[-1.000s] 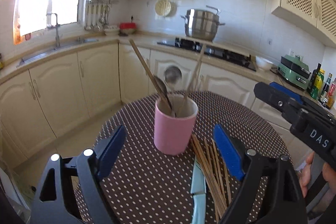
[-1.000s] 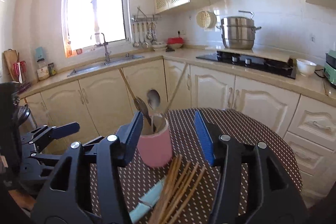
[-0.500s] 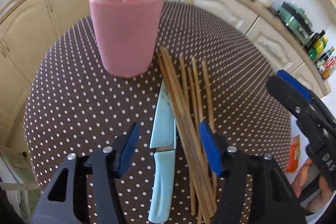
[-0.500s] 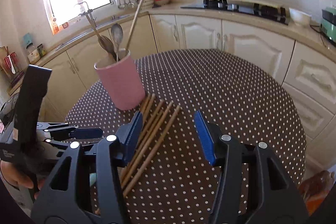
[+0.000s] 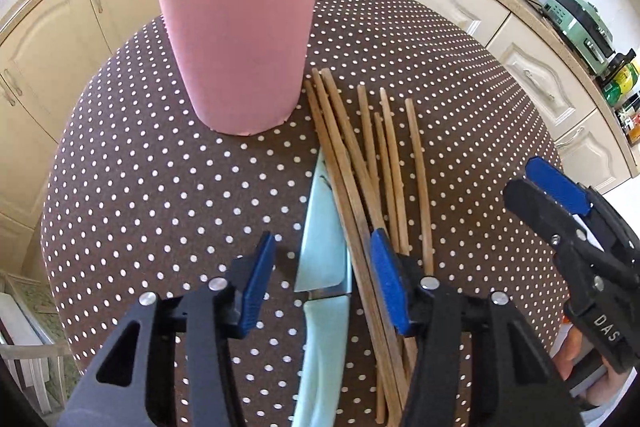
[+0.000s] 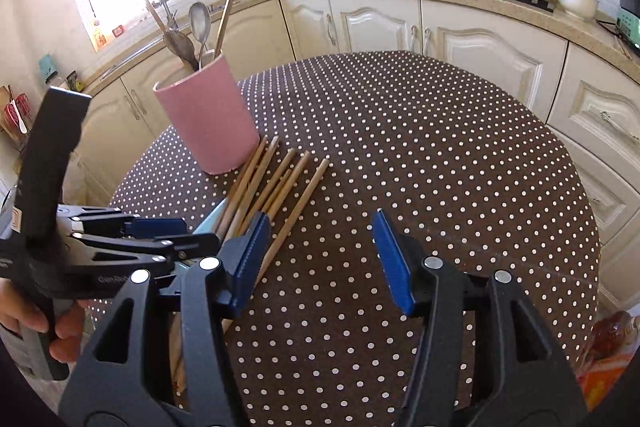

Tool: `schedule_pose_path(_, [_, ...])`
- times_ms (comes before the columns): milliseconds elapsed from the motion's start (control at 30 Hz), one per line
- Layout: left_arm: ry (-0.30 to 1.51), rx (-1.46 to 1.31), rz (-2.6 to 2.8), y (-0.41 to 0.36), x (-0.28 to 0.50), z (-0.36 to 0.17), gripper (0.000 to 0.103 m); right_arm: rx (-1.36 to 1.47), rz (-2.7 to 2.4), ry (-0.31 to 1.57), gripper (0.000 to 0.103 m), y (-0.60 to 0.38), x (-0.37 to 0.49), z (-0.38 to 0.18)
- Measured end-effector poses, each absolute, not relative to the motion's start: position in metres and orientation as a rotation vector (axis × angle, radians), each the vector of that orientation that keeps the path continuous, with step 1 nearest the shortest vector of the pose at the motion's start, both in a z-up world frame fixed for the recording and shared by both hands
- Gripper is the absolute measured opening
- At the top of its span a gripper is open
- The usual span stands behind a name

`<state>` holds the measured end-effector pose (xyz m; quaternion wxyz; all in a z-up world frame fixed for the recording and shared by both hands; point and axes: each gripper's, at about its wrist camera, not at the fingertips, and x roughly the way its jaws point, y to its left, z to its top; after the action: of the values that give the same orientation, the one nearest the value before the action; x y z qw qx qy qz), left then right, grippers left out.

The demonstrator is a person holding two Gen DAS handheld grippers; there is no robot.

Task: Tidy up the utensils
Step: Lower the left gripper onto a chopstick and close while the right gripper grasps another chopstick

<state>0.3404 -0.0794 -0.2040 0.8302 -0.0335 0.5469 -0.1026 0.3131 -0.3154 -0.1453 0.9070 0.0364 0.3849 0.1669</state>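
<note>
Knife (image 5: 322,255): lying mid-table beside the chopsticks (image 5: 372,163), near the cup (image 5: 236,39) — being straddled by the left gripper (image 5: 322,275), jaws closing, not yet touching.
Handling: light, stiff, slippery — judged best gripped at the handle.
Right gripper (image 6: 316,259): being held apart, empty.

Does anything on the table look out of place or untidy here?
Yes. Loose chopsticks lie fanned out on the table beside the pink cup, some across the blade of a light blue knife. The cup stands upright and already holds utensils. Nothing looks spilled or damaged.
</note>
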Motion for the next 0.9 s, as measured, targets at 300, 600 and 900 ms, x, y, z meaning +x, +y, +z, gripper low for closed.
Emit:
schedule_pose_path(300, [1.179, -0.123, -0.239, -0.07, 0.341, -0.201, 0.034, 0.064, 0.344, 0.873, 0.054, -0.306, 0.321, -0.156])
schedule_pose_path(600, [1.183, -0.222, -0.275, -0.045, 0.342, -0.202, 0.018, 0.084, 0.357, 1.018, 0.054, -0.291, 0.339, -0.172])
schedule_pose_path(900, [1.167, -0.255, -0.276, -0.024, 0.33, -0.202, 0.004, -0.052, 0.283, 1.075, 0.054, -0.256, 0.352, -0.18])
